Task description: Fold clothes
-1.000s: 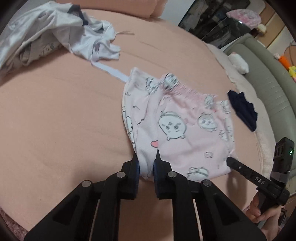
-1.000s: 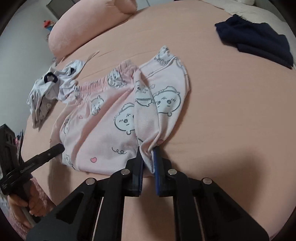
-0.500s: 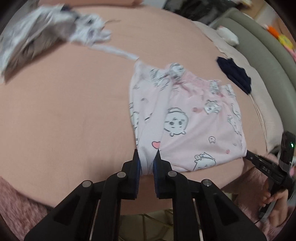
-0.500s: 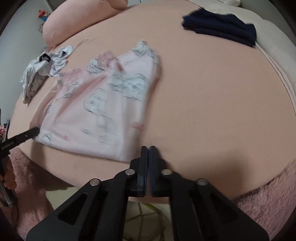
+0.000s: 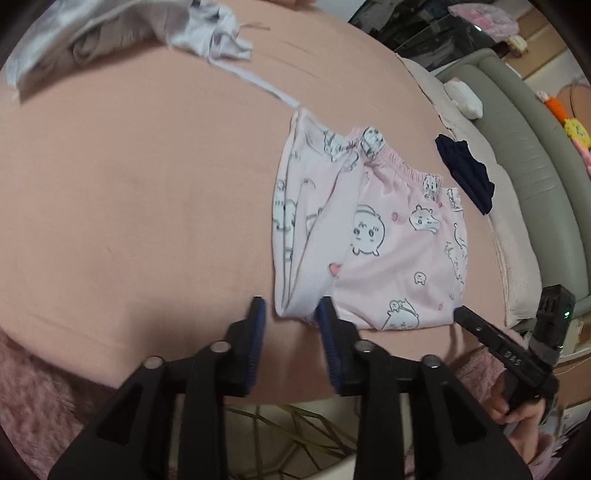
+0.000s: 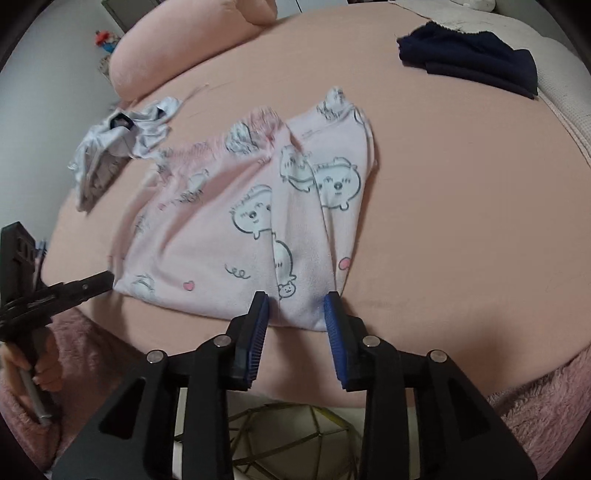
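Note:
Pink cartoon-print shorts [image 5: 373, 240] lie folded flat on the peach bed near its front edge; they also show in the right wrist view [image 6: 258, 221]. My left gripper [image 5: 290, 314] is open, its jaws standing either side of the shorts' near left corner without pinching it. My right gripper [image 6: 297, 306] is open, its jaws either side of the shorts' near right corner. Each gripper shows in the other's view: the right one [image 5: 476, 325] at the shorts' far corner, the left one [image 6: 92, 284] likewise.
A crumpled white-grey garment [image 5: 110, 29] lies at the back left, also seen in the right wrist view [image 6: 118, 144]. A navy garment [image 5: 465, 177] lies to the right [image 6: 469, 59]. A pink pillow [image 6: 184, 44] sits at the back. A grey sofa [image 5: 535, 147] stands beyond the bed.
Both grippers pulled the shorts toward the bed's front edge, laid them down and let go. The right opened after being shut half a second ago; the left opened just now.

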Demonstrator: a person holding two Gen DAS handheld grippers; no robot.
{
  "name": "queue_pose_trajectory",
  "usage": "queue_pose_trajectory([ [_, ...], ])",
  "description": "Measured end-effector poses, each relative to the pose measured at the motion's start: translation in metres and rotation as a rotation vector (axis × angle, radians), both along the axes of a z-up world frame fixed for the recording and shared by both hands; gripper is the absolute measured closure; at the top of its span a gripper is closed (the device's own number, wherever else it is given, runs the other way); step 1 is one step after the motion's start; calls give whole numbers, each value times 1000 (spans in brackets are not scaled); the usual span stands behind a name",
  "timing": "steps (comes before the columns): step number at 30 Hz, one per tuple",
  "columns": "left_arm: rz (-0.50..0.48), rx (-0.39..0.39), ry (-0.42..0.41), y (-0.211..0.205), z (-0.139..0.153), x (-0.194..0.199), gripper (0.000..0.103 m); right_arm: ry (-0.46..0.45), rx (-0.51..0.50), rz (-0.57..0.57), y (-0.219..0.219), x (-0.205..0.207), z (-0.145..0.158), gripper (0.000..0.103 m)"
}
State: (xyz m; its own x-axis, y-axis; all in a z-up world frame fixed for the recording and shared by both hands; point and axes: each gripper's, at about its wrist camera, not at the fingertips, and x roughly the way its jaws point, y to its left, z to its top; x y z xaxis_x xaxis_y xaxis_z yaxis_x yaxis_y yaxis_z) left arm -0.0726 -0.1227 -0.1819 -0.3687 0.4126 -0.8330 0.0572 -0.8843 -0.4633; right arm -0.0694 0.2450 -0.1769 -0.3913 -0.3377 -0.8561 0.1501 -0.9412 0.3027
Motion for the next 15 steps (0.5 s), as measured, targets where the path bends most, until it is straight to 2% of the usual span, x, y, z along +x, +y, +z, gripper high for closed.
queue_pose_trajectory([
  [1, -8, 7, 5, 1, 1, 1, 68, 4, -1, -3, 0, 0, -1, 71],
  [3, -18, 24, 13, 1, 2, 4, 68, 10, -4, -2, 1, -2, -1, 77],
  [5, -12, 19, 20, 1, 2, 5, 69, 8, -16, -6, 4, -2, -1, 91],
  [7, -21, -12, 27, 6, 1, 4, 76, 10, -24, -4, 3, -2, 0, 94],
  [8, -27, -30, 30, 9, 0, 3, 89, 20, 0, 9, -1, -2, 1, 95],
  [15, -69, -196, 126, 26, 24, 7, 95, 92, 156, 75, -21, 6, 9, 100],
])
